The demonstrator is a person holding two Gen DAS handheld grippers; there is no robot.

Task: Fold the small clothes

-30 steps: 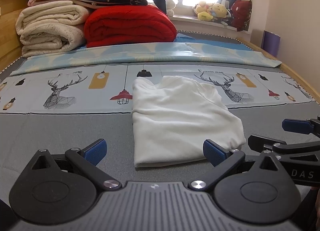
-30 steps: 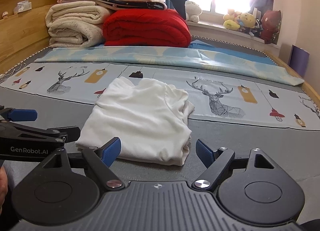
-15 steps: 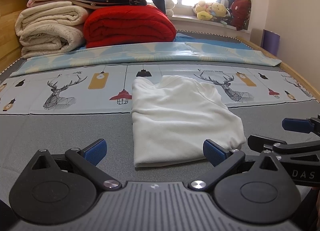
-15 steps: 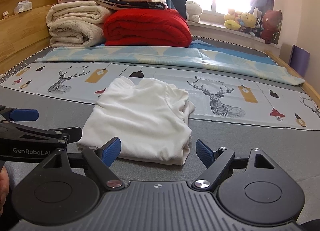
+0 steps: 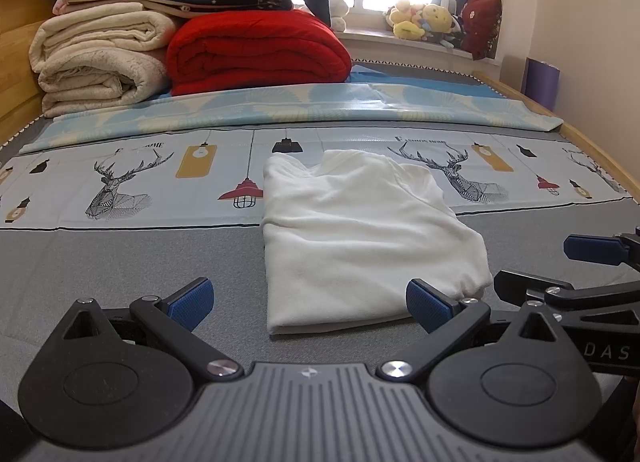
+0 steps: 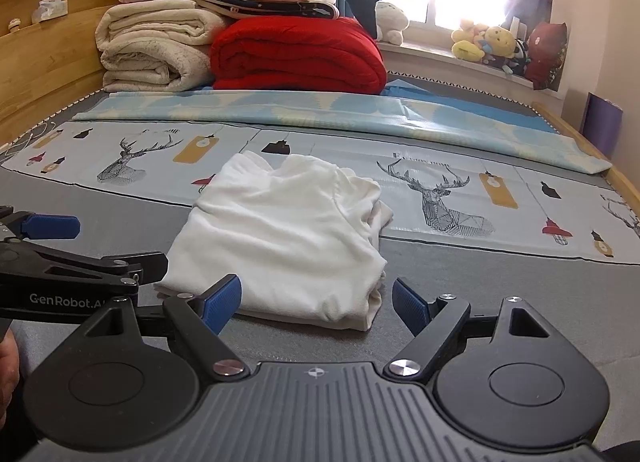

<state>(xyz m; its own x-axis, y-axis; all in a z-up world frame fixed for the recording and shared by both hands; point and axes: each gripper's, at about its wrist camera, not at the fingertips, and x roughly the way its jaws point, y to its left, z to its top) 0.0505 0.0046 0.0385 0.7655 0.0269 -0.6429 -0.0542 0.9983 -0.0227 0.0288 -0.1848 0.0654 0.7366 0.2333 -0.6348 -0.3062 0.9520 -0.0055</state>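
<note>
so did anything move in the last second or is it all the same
Nothing visibly changed. The folded white garment lies flat in the same spot on the grey bed surface, its far end over the deer-print sheet. The left gripper and right gripper both stay open and empty at its near edge, with only a slight camera drift.
</note>
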